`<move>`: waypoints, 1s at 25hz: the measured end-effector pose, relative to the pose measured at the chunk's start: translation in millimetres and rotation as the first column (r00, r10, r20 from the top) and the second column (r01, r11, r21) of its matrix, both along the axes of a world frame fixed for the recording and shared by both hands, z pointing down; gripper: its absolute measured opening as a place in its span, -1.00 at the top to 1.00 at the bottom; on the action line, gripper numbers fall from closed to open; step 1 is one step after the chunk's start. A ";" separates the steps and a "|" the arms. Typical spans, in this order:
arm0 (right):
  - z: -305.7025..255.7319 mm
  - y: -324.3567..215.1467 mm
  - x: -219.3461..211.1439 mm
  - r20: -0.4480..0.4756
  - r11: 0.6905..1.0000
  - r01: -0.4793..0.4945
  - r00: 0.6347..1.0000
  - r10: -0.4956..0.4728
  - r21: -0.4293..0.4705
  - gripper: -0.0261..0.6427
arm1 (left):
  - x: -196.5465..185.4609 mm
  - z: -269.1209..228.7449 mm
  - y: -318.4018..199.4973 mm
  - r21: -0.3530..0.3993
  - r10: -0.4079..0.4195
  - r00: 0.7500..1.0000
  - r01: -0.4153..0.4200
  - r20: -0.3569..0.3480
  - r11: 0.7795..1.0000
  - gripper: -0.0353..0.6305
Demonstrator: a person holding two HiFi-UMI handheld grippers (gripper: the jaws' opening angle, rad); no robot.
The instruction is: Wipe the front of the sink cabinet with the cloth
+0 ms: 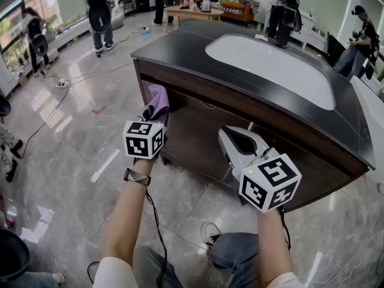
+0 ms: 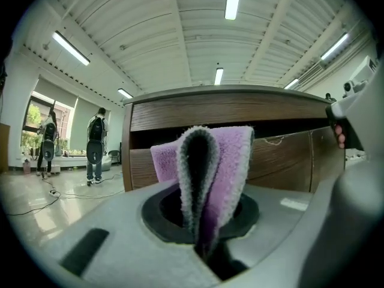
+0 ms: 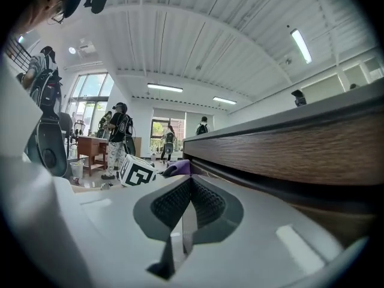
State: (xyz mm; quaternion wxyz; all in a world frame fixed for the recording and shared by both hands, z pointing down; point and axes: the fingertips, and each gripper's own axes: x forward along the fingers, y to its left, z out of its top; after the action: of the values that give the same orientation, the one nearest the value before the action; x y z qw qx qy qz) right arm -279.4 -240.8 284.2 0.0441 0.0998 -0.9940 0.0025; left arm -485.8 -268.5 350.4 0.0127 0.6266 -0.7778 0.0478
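The dark counter (image 1: 180,48) stands just ahead of and above my left gripper (image 1: 155,114) and right gripper (image 1: 231,132). A white oval sink basin (image 1: 270,68) is sunk into its top, beyond them. Under both grippers spreads the glossy grey stone floor (image 1: 78,140). Well off to the left of my left gripper, a thin cable (image 1: 96,71) trails across the floor to a power strip (image 1: 62,83).

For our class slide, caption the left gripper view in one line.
Left tool shut on a folded purple cloth, held before the wooden cabinet front.
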 end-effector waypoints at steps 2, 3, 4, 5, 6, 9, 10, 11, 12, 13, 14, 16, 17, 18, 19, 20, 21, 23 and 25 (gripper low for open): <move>-0.8 -2.2 9.5 0.003 1.000 -0.025 1.000 0.025 -0.009 0.90 | 13.8 -2.0 -1.4 0.000 0.024 1.000 -0.024 0.010 1.000 0.75; -0.2 -4.0 14.4 0.003 0.999 -0.036 0.999 0.037 -0.018 0.90 | 21.7 -2.9 -2.7 -0.001 0.036 0.999 -0.036 0.015 0.999 0.75; 0.8 -6.4 19.7 0.001 0.998 -0.050 0.999 0.050 -0.024 0.90 | 30.3 -3.5 -4.8 -0.002 0.051 0.999 -0.051 0.019 0.999 0.75; 1.8 -9.1 25.3 -0.004 0.998 -0.066 0.998 0.066 -0.025 0.90 | 39.2 -4.2 -7.6 -0.001 0.067 0.998 -0.067 0.022 0.998 0.75; 2.7 -11.7 30.9 -0.011 0.996 -0.082 0.997 0.082 -0.019 0.90 | 48.2 -4.8 -10.4 0.001 0.083 0.996 -0.083 0.023 0.997 0.75; 6.7 -15.5 44.7 -0.034 0.993 -0.118 0.992 0.119 0.013 0.90 | 73.4 -3.9 -15.3 0.017 0.122 0.992 -0.122 0.014 0.992 0.75; 8.4 -15.7 48.3 -0.033 0.992 -0.129 0.991 0.129 0.015 0.90 | 81.9 -2.6 -16.0 0.021 0.134 0.991 -0.135 0.012 0.991 0.75; 9.7 -15.7 51.6 -0.028 0.990 -0.139 0.990 0.139 0.010 0.90 | 90.6 -1.7 -16.9 0.024 0.147 0.989 -0.148 0.011 0.989 0.75; 10.8 -15.9 54.6 -0.025 0.989 -0.149 0.989 0.149 0.004 0.90 | 98.7 -1.4 -17.8 0.028 0.159 0.987 -0.159 0.012 0.987 0.75; 11.8 -16.3 57.5 -0.027 0.988 -0.157 0.987 0.157 0.004 0.90 | 105.9 -1.5 -18.6 0.032 0.168 0.986 -0.169 0.012 0.985 0.75; 13.1 -17.2 60.7 -0.033 0.986 -0.165 0.986 0.166 0.011 0.90 | 112.3 -1.7 -19.5 0.035 0.176 0.984 -0.176 0.013 0.984 0.75; 15.2 -20.8 68.8 -0.044 0.983 -0.185 0.982 0.185 0.022 0.90 | 125.3 -1.8 -21.8 0.031 0.195 0.981 -0.195 0.022 0.980 0.75; 15.2 -22.7 73.6 -0.042 0.981 -0.194 0.980 0.195 0.019 0.90 | 132.8 -1.5 -23.3 0.028 0.208 0.978 -0.209 0.026 0.978 0.75; 14.6 -24.3 78.9 -0.037 0.979 -0.203 0.978 0.204 0.014 0.90 | 140.8 -1.3 -25.1 0.027 0.223 0.974 -0.224 0.026 0.974 0.75; 13.9 -25.3 84.8 -0.032 0.977 -0.214 0.976 0.214 0.013 0.90 | 148.7 -1.0 -27.0 0.028 0.237 0.971 -0.238 0.025 0.971 0.75; 13.9 -26.0 91.2 -0.030 0.974 -0.225 0.974 0.226 0.015 0.90 | 155.9 -0.7 -28.8 0.029 0.248 0.968 -0.249 0.025 0.968 0.75; 14.7 -26.5 97.9 -0.030 0.971 -0.237 0.971 0.238 0.016 0.90 | 161.9 -0.4 -30.1 0.030 0.255 0.967 -0.255 0.025 0.966 0.75; 16.7 -27.3 110.8 -0.031 0.965 -0.260 0.965 0.260 0.013 0.90 | 171.0 -0.1 -31.2 0.033 0.264 0.964 -0.265 0.024 0.964 0.75; 16.8 -27.9 122.4 -0.028 0.959 -0.283 0.959 0.283 0.008 0.90 | 181.8 -0.1 -32.4 0.033 0.282 0.959 -0.283 0.022 0.959 0.75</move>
State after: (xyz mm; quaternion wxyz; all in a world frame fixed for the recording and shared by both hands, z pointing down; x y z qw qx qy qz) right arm -156.9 -268.7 301.0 0.0574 0.2411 -0.9688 0.0053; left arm -304.0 -300.9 350.4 -0.0122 0.7308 -0.6813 0.0406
